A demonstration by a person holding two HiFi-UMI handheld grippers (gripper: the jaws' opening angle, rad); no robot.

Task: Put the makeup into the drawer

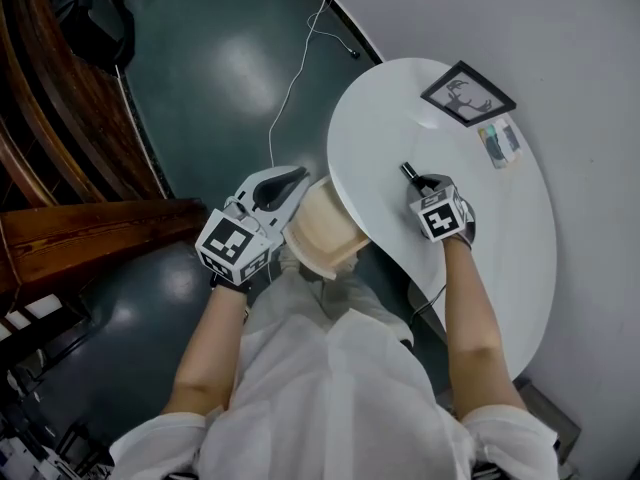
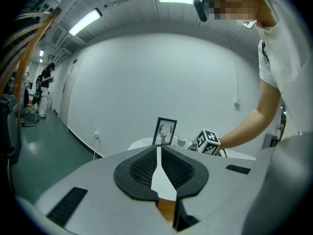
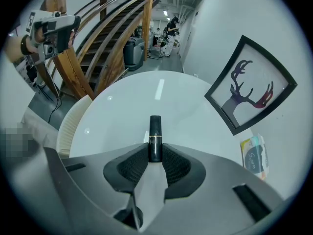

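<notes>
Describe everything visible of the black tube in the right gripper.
The lipstick tube is a slim, glossy black cylinder with a thin gold band near its middle, and it is closed. The right gripper pinches its near end between ribbed black fingers. The rest sticks straight out over the white table. Whether its tip touches the table is unclear.

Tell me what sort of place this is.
Likely a large workshop or studio hall rather than a home: a wooden staircase, a glossy green painted floor, ceiling strip lights, and a white table set against a bare wall.
</notes>
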